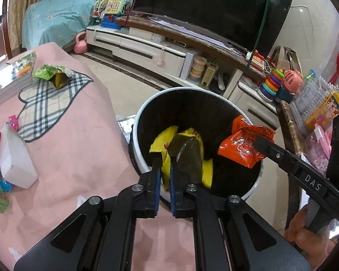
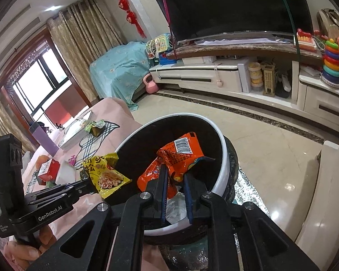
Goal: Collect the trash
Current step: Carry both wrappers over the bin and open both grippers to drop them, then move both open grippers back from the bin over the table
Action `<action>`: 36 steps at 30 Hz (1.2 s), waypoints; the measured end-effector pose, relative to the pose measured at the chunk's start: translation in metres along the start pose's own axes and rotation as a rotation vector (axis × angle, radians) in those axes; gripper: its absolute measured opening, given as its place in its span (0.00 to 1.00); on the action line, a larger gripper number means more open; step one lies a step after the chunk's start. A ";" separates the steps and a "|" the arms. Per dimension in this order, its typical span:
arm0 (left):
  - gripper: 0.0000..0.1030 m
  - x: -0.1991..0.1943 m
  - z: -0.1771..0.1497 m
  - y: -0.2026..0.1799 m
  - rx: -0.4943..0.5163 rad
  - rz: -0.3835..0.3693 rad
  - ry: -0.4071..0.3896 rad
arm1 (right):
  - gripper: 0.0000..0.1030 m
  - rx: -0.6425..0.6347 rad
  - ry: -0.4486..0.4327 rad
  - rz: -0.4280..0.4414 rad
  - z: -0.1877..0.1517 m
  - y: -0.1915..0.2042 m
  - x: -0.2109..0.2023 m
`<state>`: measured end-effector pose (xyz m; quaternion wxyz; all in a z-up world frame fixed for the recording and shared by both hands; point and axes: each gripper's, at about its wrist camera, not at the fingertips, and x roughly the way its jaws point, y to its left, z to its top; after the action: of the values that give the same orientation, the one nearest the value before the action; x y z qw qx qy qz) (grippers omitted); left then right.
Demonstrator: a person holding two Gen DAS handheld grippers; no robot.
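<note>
two wrappers: one in each claw, both held over the mouth of the bin.
left gripper: fingers a narrow gap apart, with the yellow wrapper between them; whether the pads press on the foil is hard to read from this angle, and the wrapper's lower edge is blurred.
right gripper: fingers slightly apart with the orange wrapper caught between them; it hangs against the left finger, and contact with the other pad cannot be confirmed.
yellow wrapper, position: inside the rim line at the bin's edge nearest the table, long axis running away from the claw and down into the bin.
orange wrapper, position: inside the rim line toward the bin's right edge, barcode end up, crumpled body pointing down into the black liner.
bin, position: on the floor just beside the edge of the pink-covered table; opening directly below both claws.
governing relation: each wrapper lies straight ahead of and below its own claw, with nothing between it and the bin interior; a release should drop it in.
remaining trash: a green wrapper lies on the table toward its far edge, beside a stack of books; judged nearer the left hand.
risk: the orange wrapper sits close to the rim and may snag on it.
</note>
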<state>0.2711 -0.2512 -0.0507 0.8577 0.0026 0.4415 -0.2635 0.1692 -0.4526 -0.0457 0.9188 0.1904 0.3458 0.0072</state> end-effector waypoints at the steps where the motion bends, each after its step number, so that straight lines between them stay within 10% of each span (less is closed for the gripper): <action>1: 0.20 0.000 0.000 0.001 -0.005 -0.001 0.001 | 0.21 0.003 0.003 -0.001 0.000 0.000 0.000; 3: 0.36 -0.003 -0.001 0.002 -0.008 0.007 -0.017 | 0.26 0.009 0.001 -0.003 0.000 -0.001 -0.001; 19: 0.50 -0.043 -0.052 0.050 -0.074 0.081 -0.043 | 0.85 0.020 -0.020 0.074 -0.015 0.022 -0.012; 36: 0.52 -0.117 -0.114 0.126 -0.185 0.207 -0.138 | 0.88 -0.066 0.015 0.179 -0.055 0.101 -0.009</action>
<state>0.1865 -0.0632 -0.0600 0.9052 -0.0492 0.4012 -0.1315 0.1391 -0.3409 -0.0418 0.9176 0.1903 0.3339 0.1020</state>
